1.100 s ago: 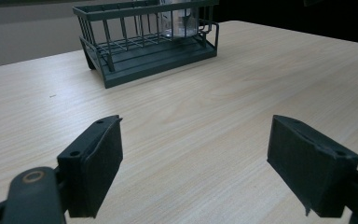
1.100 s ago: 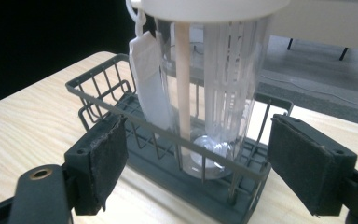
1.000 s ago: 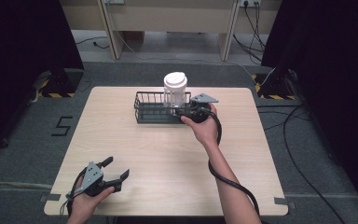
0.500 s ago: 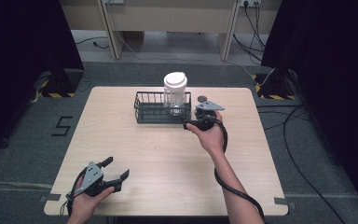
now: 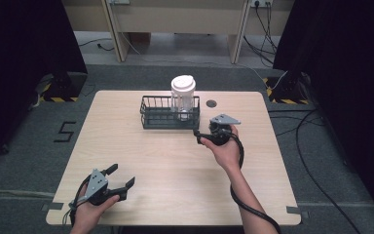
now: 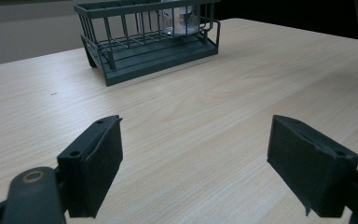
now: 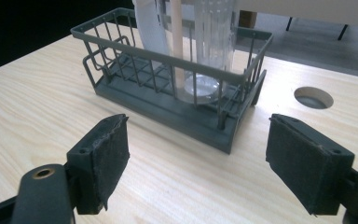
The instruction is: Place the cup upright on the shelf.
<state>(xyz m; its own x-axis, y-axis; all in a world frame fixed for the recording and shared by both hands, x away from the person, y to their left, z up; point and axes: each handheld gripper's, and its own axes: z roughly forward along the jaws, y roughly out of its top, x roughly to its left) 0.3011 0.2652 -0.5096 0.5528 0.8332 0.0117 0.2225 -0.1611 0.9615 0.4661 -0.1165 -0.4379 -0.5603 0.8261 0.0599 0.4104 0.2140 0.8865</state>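
Resting near the front left corner of the pale wooden table [image 5: 175, 165], the left gripper [image 5: 119, 180] sits in the person's left hand [image 5: 90, 207] with its jaws spread wide and nothing between them; in the left gripper view the two black pads [image 6: 98, 163] frame only bare tabletop, with the rack well beyond them. Farther in and to the right, the right hand [image 5: 226, 148] holds the right gripper [image 5: 199, 137] just off the rack's near right corner, its grey three-cornered plate uppermost and its cable looping down along the forearm. Its jaws also stand wide apart and hold nothing, and in the right gripper view they flank the rack's short end without touching it. The dark wire rack [image 5: 163, 114] stands toward the far middle of the table, and inside its right-hand end a clear ribbed tumbler [image 5: 183, 100] stands upright with a white lid [image 5: 183, 83]. Something pale and rod-like runs up inside or across the tumbler in the right gripper view, perhaps a straw, though it is hard to tell. Just right of the rack, a round cable hole [image 5: 211, 103] opens in the tabletop.
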